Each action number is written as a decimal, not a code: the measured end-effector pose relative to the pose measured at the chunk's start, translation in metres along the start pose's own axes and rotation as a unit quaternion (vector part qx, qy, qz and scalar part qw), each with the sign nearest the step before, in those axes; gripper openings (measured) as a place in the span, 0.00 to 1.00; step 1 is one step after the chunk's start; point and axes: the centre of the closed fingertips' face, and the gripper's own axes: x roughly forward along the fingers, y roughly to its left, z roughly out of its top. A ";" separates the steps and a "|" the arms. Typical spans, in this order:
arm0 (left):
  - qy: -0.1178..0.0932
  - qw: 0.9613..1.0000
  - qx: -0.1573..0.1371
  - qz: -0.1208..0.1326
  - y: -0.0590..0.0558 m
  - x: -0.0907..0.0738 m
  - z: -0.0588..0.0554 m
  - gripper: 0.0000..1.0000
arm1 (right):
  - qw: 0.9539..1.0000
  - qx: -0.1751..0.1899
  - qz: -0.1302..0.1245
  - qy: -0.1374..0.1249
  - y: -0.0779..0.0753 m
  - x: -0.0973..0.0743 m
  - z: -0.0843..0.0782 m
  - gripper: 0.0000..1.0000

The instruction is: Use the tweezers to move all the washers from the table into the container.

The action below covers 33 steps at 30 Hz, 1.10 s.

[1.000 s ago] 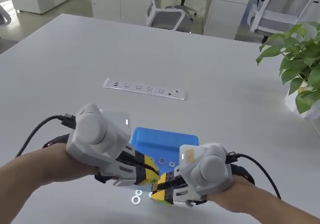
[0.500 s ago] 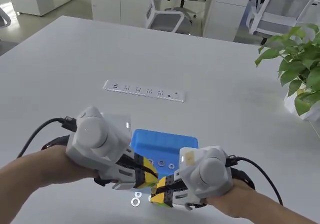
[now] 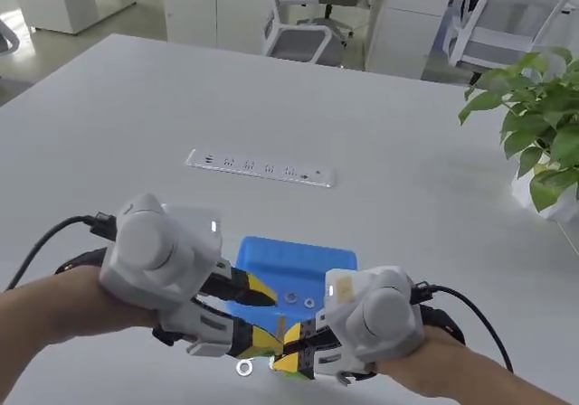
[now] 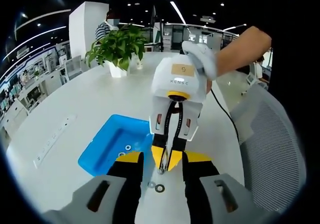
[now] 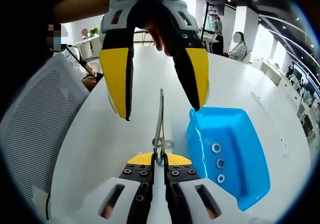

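Observation:
My right gripper (image 5: 159, 159) is shut on the thin metal tweezers (image 5: 160, 115), which point away from it, low over the white table. The left gripper (image 4: 164, 159) faces it with its jaws open on either side of the tweezers' tips, not touching them. In the head view the left gripper (image 3: 262, 316) and right gripper (image 3: 291, 358) meet at the near edge of the blue container (image 3: 298, 259). Three washers (image 5: 220, 163) lie inside the container. Loose washers (image 4: 160, 188) lie on the table under the tweezers, one (image 3: 244, 366) left of the right gripper.
A white power strip (image 3: 261, 167) lies on the table beyond the container. A potted plant (image 3: 534, 125) stands at the right edge. Office chairs and cabinets stand behind the far edge of the table.
The left gripper's jaws have spread apart, and its body has drawn back a little to the left. The right gripper has stayed shut on the tweezers in about the same place.

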 end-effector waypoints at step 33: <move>-0.046 0.993 -0.089 0.059 -0.015 -0.042 -0.016 0.91 | 1.000 0.010 -0.011 -0.016 -0.003 -0.051 0.038 0.07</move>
